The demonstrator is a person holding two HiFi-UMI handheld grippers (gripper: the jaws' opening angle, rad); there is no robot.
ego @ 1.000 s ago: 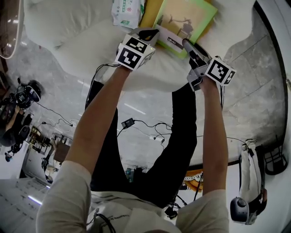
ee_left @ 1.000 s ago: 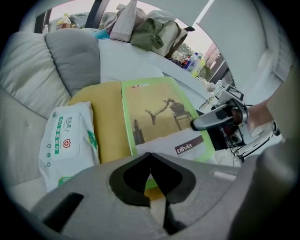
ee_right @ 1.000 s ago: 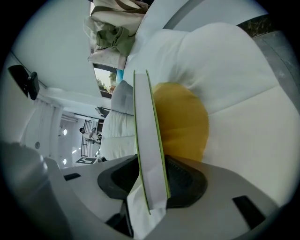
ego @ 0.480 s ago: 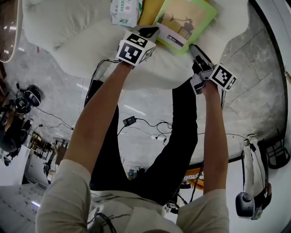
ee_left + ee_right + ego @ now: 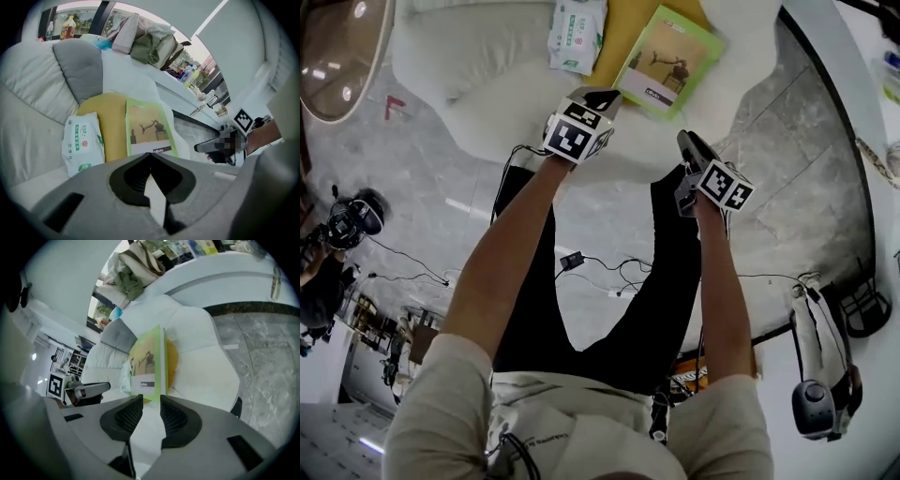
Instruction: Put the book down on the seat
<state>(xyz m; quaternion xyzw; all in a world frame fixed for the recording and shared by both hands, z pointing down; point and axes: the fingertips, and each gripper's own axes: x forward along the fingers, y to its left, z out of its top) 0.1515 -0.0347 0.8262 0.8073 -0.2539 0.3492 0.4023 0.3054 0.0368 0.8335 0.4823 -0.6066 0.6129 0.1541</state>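
Observation:
The green-bordered book [image 5: 668,61] lies flat on a yellow cushion [image 5: 623,28] on the white sofa seat [image 5: 487,84], free of both grippers. It also shows ahead of each gripper as the book [image 5: 149,127] and the book [image 5: 147,365]. My left gripper [image 5: 598,97] hovers just short of the book's near edge; its jaws [image 5: 150,155] meet at the tips, with nothing in them. My right gripper [image 5: 686,142] hangs over the seat's front edge, below and right of the book. Its jaws [image 5: 151,401] have just been closing, but a gap still separates them and nothing is between them.
A pack of wet wipes [image 5: 578,33] lies left of the book on the cushion. A grey pillow [image 5: 79,70] and heaped clothes [image 5: 150,44] sit at the sofa's back. Cables [image 5: 600,272] run over the marble floor. A round table [image 5: 342,56] stands at upper left.
Both grippers have drawn back from the book toward me and risen. The right gripper's fingers, which were by the book's corner, are now well clear. The book stays on the cushion.

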